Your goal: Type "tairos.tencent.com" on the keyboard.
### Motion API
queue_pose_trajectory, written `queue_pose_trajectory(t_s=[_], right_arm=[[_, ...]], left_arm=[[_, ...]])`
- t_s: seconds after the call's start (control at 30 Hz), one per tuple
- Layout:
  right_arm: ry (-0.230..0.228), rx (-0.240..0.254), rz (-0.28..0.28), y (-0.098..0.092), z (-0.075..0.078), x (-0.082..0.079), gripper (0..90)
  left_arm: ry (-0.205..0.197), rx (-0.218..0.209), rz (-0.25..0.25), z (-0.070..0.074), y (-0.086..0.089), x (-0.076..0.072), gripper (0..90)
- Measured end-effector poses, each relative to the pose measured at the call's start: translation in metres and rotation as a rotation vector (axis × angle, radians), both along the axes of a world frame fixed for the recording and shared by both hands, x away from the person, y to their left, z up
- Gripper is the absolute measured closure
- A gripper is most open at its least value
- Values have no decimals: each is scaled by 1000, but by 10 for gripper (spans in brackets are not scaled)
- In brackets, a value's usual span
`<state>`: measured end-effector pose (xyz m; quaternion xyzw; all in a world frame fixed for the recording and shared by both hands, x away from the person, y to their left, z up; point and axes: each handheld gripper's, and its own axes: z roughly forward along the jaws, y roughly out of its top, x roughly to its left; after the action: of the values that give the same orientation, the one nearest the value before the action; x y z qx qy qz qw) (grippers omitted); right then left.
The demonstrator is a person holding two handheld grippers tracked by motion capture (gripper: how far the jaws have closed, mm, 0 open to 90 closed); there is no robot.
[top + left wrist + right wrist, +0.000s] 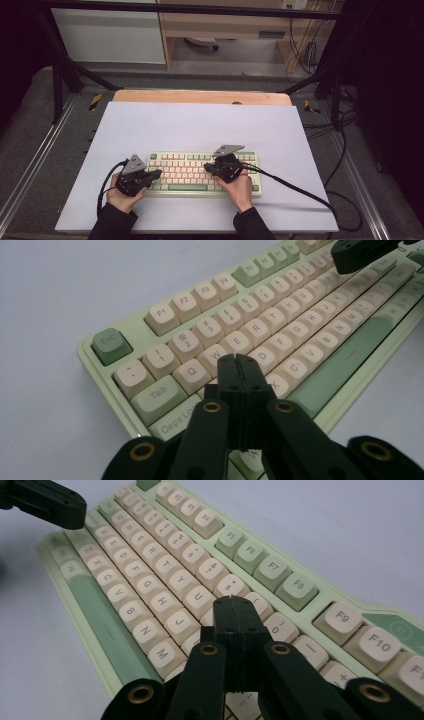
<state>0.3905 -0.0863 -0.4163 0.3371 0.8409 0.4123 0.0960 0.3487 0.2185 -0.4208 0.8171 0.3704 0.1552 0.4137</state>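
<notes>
A pale green keyboard (252,161) with cream and green keys lies on the white sheet near the table's front. My left gripper (159,173) hovers over the keyboard's left end, jaws shut with nothing between them; in the left gripper view its tip (237,359) sits above the keys just below W, keyboard (135,325) spreading beyond. My right gripper (207,168) is over the keyboard's right-centre, shut and empty; in the right gripper view its tip (231,600) hangs over the keys near 8 and 9 on the keyboard (320,597). Whether either tip touches a key is unclear.
A white sheet (200,125) covers a wooden table (200,96). Black cables (300,191) trail from both grippers across the sheet. Dark frame poles and floor cables flank the table. A wooden shelf unit stands behind.
</notes>
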Motion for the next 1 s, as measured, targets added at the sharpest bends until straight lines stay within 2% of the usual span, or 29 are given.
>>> queue_pose_trajectory(t_s=[0.27,0.63,1.0], right_arm=[[5,7,18,-13,11,-9,900],[26,10,-5,-41,6,-20,900],[27,30,0,-51,4,-30,900]], left_arm=[[-2,5,-4,0,-4,0,900],[2,8,-9,0,-12,4,900],[11,25,-10,-5,-22,12,900]])
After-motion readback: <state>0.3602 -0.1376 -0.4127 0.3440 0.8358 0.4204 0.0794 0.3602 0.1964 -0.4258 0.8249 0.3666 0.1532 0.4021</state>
